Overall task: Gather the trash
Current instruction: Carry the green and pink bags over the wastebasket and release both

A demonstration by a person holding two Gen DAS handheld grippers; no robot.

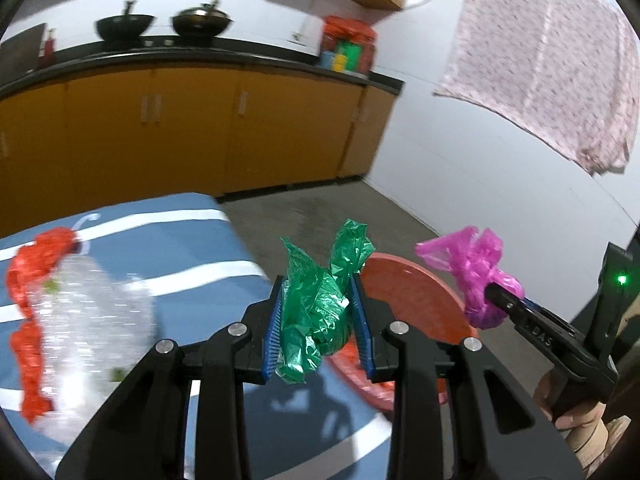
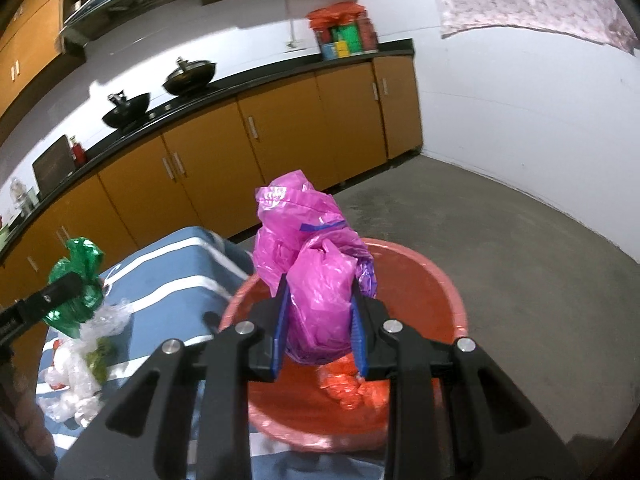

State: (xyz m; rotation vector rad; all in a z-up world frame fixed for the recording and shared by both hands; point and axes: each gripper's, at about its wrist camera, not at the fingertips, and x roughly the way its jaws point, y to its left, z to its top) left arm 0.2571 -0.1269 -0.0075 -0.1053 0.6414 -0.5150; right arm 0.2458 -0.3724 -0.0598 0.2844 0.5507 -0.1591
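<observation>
Right wrist view: our right gripper point(image 2: 320, 320) clamps the crumpled pink bag point(image 2: 316, 264) directly above the red basin point(image 2: 448, 280), nearer than our left gripper point(image 1: 316, 320), which pinches the green bag point(image 1: 320, 292) over the table edge point(image 1: 240, 248), basin just rightward.

Both handheld grippers point downward and forward, side by side. The left gripper point(image 1: 318, 316) is clamped on a crumpled green bag point(image 1: 320, 312); the right gripper point(image 2: 320, 328) pinches a pink bag point(image 2: 316, 276), a hand point(image 1: 576, 412) gripping its handle.
</observation>
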